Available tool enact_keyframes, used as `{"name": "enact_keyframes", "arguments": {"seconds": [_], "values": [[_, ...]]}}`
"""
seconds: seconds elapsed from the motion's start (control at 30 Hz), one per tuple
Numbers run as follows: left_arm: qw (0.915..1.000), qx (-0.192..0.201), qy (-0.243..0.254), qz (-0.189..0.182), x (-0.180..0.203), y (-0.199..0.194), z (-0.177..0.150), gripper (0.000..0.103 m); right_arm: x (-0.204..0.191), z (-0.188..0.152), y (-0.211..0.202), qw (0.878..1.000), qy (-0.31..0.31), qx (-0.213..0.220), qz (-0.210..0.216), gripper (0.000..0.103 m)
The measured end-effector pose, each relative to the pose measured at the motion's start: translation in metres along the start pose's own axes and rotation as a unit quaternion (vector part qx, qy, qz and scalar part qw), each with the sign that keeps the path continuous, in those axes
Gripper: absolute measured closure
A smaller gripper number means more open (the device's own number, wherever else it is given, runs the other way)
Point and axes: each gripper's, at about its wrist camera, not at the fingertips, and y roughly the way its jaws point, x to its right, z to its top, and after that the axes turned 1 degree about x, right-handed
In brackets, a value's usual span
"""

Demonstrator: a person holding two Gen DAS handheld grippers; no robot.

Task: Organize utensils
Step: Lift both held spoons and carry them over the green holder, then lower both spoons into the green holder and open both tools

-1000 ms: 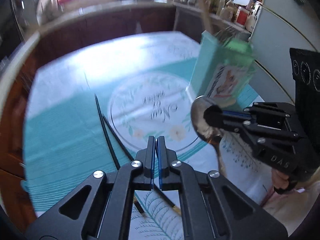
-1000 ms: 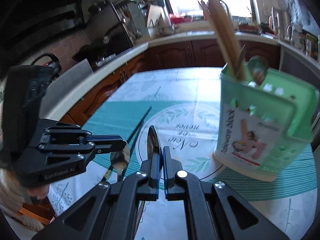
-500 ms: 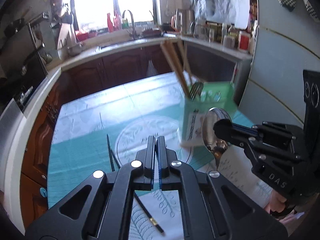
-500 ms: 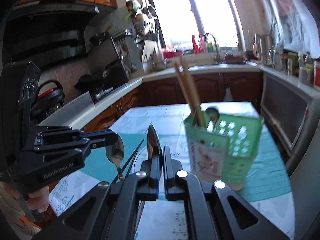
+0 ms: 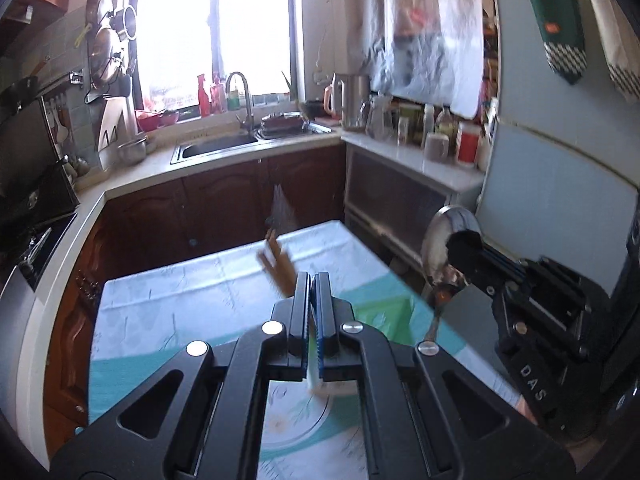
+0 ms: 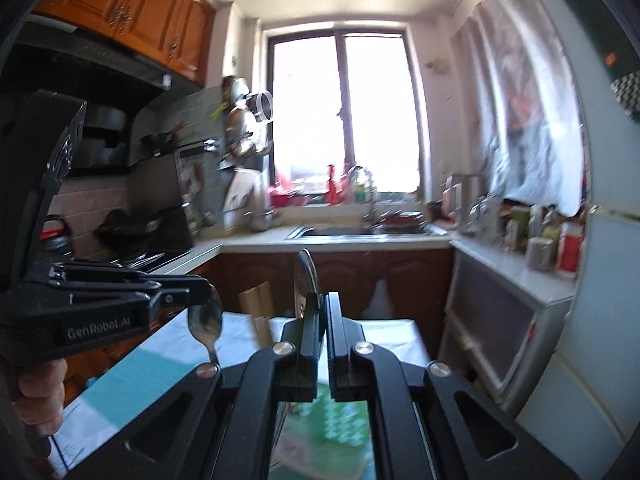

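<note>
Right gripper: pressed together on a large spoon, bowl edge-on and upright above the fingertips in its own view; from the left wrist view the same gripper enters from the right with the spoon's bowl raised over the table's right edge and the handle running down below the fingers. Left gripper: fingers pressed together with only a narrow slit between the blue pads; in its own view nothing shows above the tips, but the right wrist view shows this gripper pinching a smaller spoon, bowl just under the fingertips, handle pointing down. A hand wraps the left gripper's grip at the frame's lower left. Both grippers are held above the table, which carries a white and teal cloth with a round printed motif. Directly beneath the grippers is the green utensil holder, perforated wall visible between the right gripper's arms; in the left view only a blurred green patch shows beside the fingers. Wooden chopsticks stand up out of the holder, blurred in the left view. Neither spoon touches the holder. Beyond the table: dark wood cabinets, a sink under the window, a stove at left, jars and a kettle along the right counter.
</note>
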Motion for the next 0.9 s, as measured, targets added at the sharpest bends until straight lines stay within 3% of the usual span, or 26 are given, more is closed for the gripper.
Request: {"name": "enact_keyframes", "arguments": {"seconds": [0.2, 0.43, 0.57, 0.73, 0.9], "values": [[0.9992, 0.030, -0.017, 0.021, 0.010, 0.032, 0.036, 0.103, 0.024, 0.006, 0.016, 0.997, 0.015, 0.022, -0.073, 0.100], [0.9991, 0.007, -0.031, 0.027, 0.011, 0.097, 0.035, 0.103, 0.036, -0.003, 0.027, 0.990, 0.024, 0.066, -0.125, 0.100], [0.9992, -0.006, -0.022, 0.033, 0.012, 0.132, 0.019, 0.103, 0.034, -0.013, 0.044, 0.991, 0.006, 0.056, -0.122, 0.101], [0.9993, -0.026, -0.007, 0.025, 0.017, 0.166, -0.005, 0.102, 0.028, -0.033, 0.070, 0.995, -0.034, 0.012, -0.095, 0.100], [0.9987, -0.049, 0.008, 0.008, 0.024, 0.185, -0.022, 0.102, 0.027, -0.054, 0.089, 0.997, -0.019, -0.069, -0.005, 0.098]]}}
